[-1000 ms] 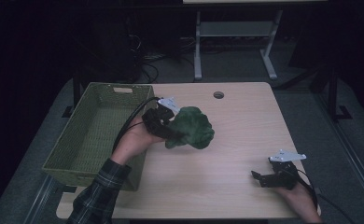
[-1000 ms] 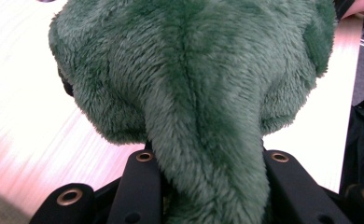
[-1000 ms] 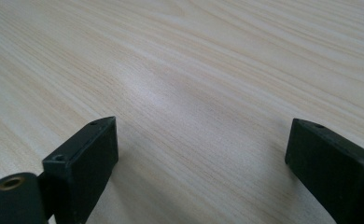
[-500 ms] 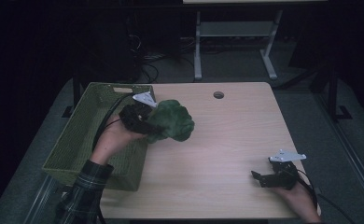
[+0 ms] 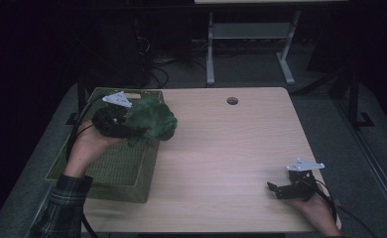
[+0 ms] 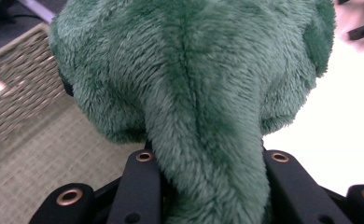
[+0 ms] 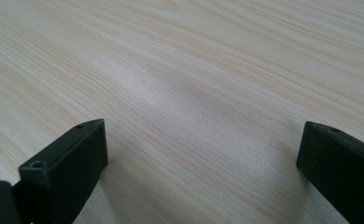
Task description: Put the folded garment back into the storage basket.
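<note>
A fluffy green plush toy (image 5: 152, 120) hangs above the right rim of a woven green basket (image 5: 107, 168). My left gripper (image 5: 127, 128) is shut on it. In the left gripper view the plush (image 6: 194, 84) bulges between the two black jaws of the left gripper (image 6: 208, 168), with the basket wall (image 6: 21, 84) behind it. My right gripper (image 5: 281, 190) rests at the front right of the wooden table (image 5: 221, 148). Its jaws have just been opening further. In the right gripper view the right gripper (image 7: 203, 149) stands wide open with bare tabletop (image 7: 194, 56) between its jaws.
A round cable hole (image 5: 232, 100) sits near the table's far edge. Behind the table stands a metal frame (image 5: 251, 34) on a dark floor with cables. A plaid sleeve (image 5: 62, 203) comes in at the lower left beside the basket.
My left gripper has carried the plush leftward from over the table's middle to above the basket's right rim. The right gripper has stayed in place.
</note>
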Tool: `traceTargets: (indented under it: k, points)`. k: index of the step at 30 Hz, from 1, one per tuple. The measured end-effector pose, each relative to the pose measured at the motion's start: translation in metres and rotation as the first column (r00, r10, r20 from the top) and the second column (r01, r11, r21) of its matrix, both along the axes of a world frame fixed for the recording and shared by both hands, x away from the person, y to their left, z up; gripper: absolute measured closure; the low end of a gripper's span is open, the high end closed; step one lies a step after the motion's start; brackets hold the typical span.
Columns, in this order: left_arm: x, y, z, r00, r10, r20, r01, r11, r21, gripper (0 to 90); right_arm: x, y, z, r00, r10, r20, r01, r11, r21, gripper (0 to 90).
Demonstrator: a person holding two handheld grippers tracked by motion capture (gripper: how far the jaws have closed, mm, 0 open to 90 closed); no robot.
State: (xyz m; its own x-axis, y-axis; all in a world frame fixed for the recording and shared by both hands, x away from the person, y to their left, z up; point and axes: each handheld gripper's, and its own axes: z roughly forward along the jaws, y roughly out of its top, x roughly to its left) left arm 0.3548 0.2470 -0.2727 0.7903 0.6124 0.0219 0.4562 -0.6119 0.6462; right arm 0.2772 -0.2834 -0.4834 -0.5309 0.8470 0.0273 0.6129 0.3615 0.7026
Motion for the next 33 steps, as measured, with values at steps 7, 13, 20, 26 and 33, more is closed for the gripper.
traceTargets:
  k: [7,13,20,26,33]
  points:
    - [-0.004,0.029,-0.007,0.9967,0.081,-0.001,-0.081,0.9967,0.011,69.4,0.000,0.000,0.000,1.0000,0.000,0.000,0.000,1.000,0.000,1.4]
    - [-0.007,0.042,-0.017,0.9919,0.127,-0.007,-0.126,0.9914,0.034,69.4,0.000,0.000,0.000,1.0000,0.000,0.000,0.000,1.000,0.000,1.4]
    - [-0.005,0.054,-0.031,0.9858,0.168,-0.007,-0.167,0.9845,0.052,69.3,0.000,0.000,0.000,1.0000,0.000,0.000,0.000,1.000,0.000,1.4]
    - [-0.002,0.062,-0.047,0.9786,0.205,-0.024,-0.203,0.9777,0.054,69.3,0.000,0.000,0.000,1.0000,0.001,0.001,-0.001,1.000,-0.001,1.4]
    - [0.003,0.071,-0.067,0.9683,0.246,-0.040,-0.243,0.9672,0.074,69.3,0.000,0.000,0.000,1.0000,0.000,0.000,0.000,1.000,0.000,1.4]
